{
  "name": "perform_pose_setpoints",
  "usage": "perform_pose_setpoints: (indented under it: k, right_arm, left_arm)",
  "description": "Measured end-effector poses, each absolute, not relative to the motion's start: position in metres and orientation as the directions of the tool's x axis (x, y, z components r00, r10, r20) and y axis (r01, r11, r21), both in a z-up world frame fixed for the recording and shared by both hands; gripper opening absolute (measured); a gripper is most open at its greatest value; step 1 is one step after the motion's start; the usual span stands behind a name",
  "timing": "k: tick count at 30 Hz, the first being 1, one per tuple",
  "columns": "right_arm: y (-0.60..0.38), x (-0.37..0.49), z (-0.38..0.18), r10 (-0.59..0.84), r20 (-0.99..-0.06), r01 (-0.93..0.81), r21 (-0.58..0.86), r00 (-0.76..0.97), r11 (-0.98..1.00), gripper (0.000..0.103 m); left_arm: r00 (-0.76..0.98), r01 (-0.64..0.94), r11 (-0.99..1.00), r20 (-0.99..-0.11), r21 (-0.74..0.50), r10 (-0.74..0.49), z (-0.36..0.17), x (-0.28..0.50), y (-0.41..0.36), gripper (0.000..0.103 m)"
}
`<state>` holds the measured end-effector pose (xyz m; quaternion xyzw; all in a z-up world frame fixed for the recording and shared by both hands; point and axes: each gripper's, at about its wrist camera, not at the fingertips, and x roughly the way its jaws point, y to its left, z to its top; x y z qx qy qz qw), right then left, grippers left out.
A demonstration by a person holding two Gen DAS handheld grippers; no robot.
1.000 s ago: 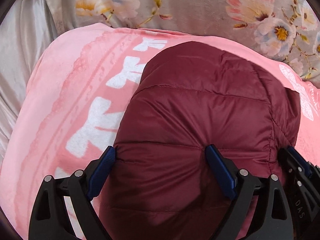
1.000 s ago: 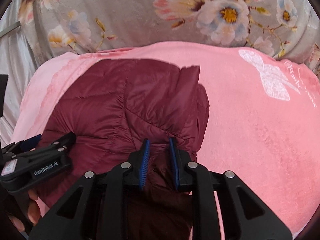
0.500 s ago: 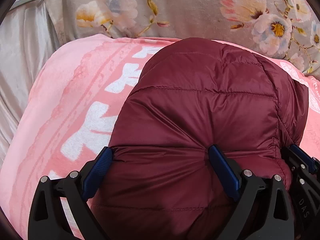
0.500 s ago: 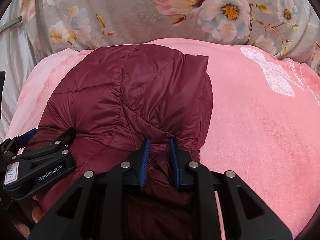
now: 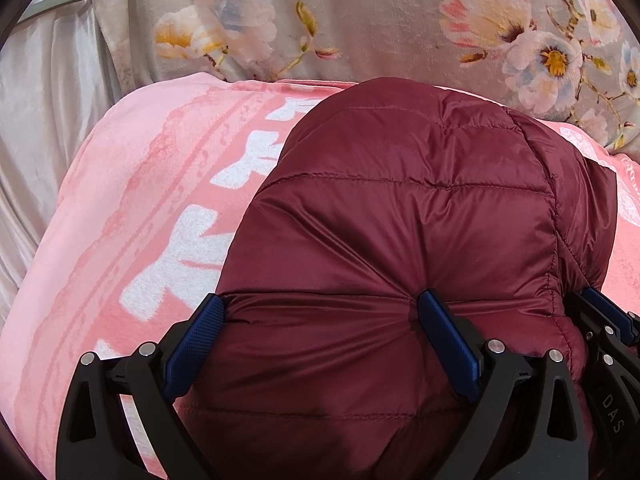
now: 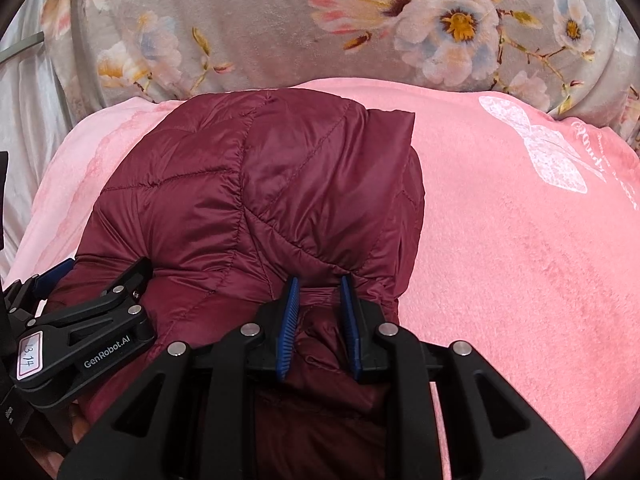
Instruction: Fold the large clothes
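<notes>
Since the earlier frames, the maroon puffer jacket (image 5: 400,248) had been carried further across the pink blanket (image 5: 132,216), so that its far edge now reached the floral cover (image 5: 360,12) behind.

From the left wrist view, the jacket was seen lying bunched on the pink blanket, covering most of the white lettering printed there. The left gripper (image 5: 320,312) was set over the near part of the jacket, its jaws spread wide with a broad bulge of quilted fabric filling the space between the blue pads (image 5: 196,336); the fabric was puckered at the right pad, so a wide fold appeared to be gripped. The right gripper's fingers were glimpsed at the right edge, against the jacket's side.

From the right wrist view, the right gripper (image 6: 318,300) was seen with its jaws drawn close together, clenched on a narrow pinch of the jacket's (image 6: 256,184) near edge. The left gripper (image 6: 52,284) was seen at the lower left, resting against the jacket's left side. The jacket occupied the left half of the pink blanket (image 6: 520,260), whose right half, bearing a white bow print (image 6: 544,148), was left uncovered.
</notes>
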<state>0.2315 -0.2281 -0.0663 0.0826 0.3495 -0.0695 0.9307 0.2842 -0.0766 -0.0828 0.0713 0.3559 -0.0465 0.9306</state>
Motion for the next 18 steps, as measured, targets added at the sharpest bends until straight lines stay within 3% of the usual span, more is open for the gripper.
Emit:
perform_pose_setpoints:
  k: [9,18]
  right_arm:
    - [-0.235,0.224,-0.064,-0.06,-0.633,0.193,0.143,0.772,0.971,0.023]
    - [-0.232,0.157,-0.051,-0.02,-0.649,0.163,0.161,0.761,0.973,0.026]
  left_arm:
    - [0.748,0.14,0.987,-0.661,0.076,-0.055,-0.08,0.281,-0.073,0.097]
    - [0.726,0.149,0.989,-0.677,-0.014,-0.119,-0.067,0.234,-0.043,0.097]
